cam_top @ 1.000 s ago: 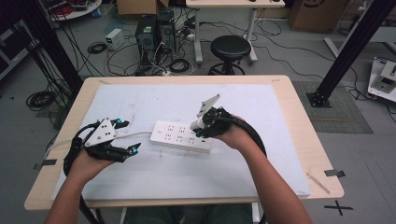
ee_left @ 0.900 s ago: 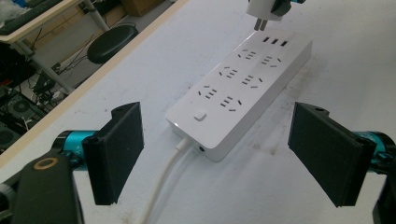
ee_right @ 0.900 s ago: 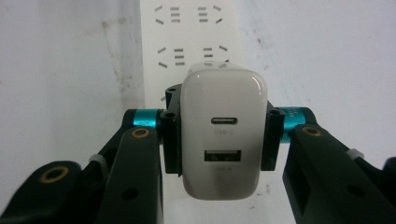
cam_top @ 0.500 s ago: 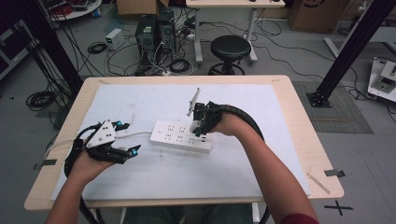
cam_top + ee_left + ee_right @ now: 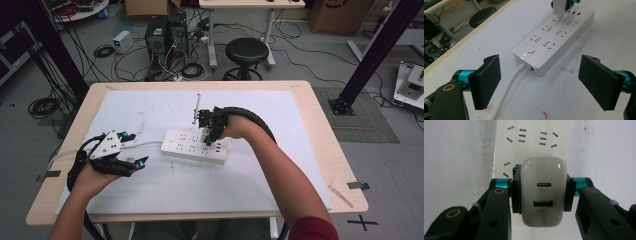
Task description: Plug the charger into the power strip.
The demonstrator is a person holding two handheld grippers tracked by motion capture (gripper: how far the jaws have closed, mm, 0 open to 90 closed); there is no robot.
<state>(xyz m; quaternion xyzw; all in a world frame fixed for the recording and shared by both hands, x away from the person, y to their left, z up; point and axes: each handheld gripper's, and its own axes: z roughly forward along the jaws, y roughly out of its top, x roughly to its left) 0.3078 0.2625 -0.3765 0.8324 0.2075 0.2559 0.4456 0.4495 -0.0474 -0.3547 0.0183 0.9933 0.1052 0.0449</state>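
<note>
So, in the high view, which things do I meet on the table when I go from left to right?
Left gripper → white cable → power strip → right gripper holding the white charger above the strip → the person's right hand.

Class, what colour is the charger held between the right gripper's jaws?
White. The charger shows best in the right gripper view, clamped above the power strip.

The claw (image 5: 541, 192) grips a white charger (image 5: 543, 195) above the power strip (image 5: 531, 140).
</note>
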